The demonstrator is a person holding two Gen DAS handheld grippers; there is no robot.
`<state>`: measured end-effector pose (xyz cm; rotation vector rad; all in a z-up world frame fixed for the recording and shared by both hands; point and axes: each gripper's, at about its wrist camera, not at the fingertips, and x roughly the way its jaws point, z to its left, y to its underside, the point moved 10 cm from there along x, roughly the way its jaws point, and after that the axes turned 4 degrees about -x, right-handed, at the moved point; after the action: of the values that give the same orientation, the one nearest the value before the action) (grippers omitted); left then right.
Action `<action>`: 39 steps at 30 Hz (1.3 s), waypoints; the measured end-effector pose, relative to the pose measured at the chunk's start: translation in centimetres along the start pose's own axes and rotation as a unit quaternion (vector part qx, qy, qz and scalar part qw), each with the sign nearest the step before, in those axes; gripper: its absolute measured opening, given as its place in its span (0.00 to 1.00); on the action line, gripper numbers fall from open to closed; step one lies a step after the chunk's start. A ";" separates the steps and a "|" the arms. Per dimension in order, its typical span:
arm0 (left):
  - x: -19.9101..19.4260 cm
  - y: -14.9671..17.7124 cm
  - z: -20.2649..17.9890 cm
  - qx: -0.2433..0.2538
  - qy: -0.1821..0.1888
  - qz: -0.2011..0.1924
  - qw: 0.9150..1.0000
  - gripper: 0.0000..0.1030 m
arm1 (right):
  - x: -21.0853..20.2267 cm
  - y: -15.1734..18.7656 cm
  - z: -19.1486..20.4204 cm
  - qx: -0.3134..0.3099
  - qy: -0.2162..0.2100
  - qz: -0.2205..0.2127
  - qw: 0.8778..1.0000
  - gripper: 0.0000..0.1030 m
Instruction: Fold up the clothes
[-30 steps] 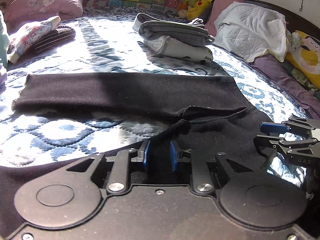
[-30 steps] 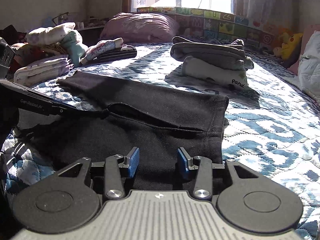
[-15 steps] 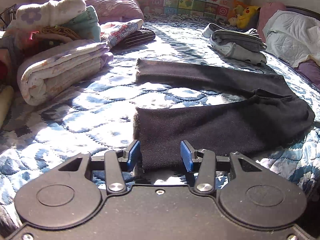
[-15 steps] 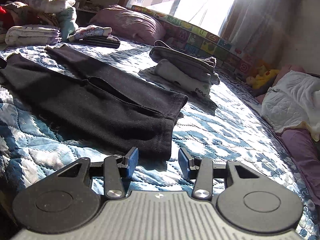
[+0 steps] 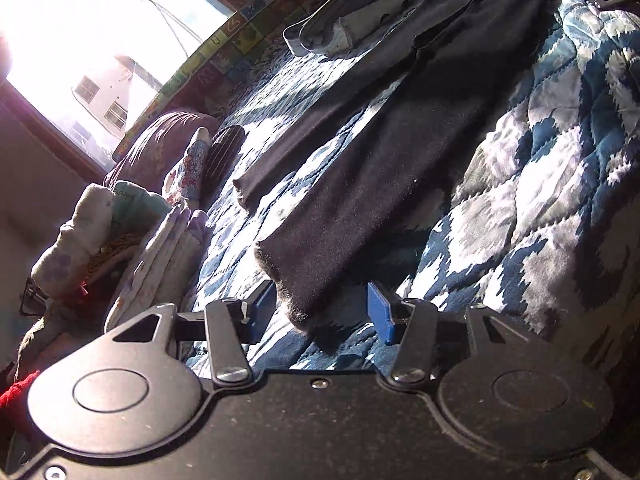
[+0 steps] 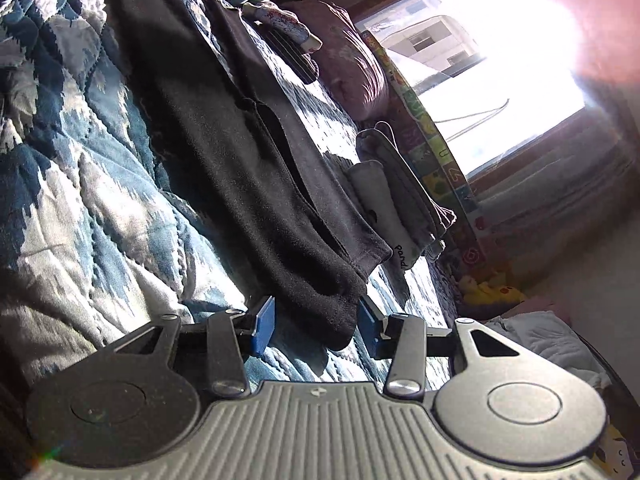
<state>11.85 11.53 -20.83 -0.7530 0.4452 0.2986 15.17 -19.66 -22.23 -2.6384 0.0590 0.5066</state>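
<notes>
The left gripper (image 5: pixel 322 312) is gaping open, a leg cuff of the black trousers (image 5: pixel 404 148) lying between its fingers. The right gripper (image 6: pixel 316 326) is also spreading open, the trousers' waistband corner sitting between its fingers.

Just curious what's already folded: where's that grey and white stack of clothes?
The folded stack lies on the blue quilt, just beyond the black trousers, toward the window.

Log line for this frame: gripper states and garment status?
left hand-held gripper: open at leg hem | right hand-held gripper: open at waistband corner | black trousers: flat, unfolded
</notes>
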 end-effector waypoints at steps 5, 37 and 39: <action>0.8 0.1 0.8 0.008 -0.007 -0.002 1.000 0.29 | 0.1 -0.1 0.0 -0.008 -0.005 -0.017 1.000 0.39; 5.9 -8.4 10.8 -0.237 -0.048 -0.067 0.968 0.03 | 7.7 -3.6 -10.4 0.163 0.030 -0.039 0.985 0.03; 7.1 -8.8 11.1 -0.236 -0.052 -0.064 0.968 0.03 | 9.2 -3.8 -10.3 0.162 0.026 -0.033 0.986 0.03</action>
<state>24.74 14.05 -11.94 -1.2210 0.2231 0.3262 27.71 -20.41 -15.34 -2.3255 0.0643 0.3705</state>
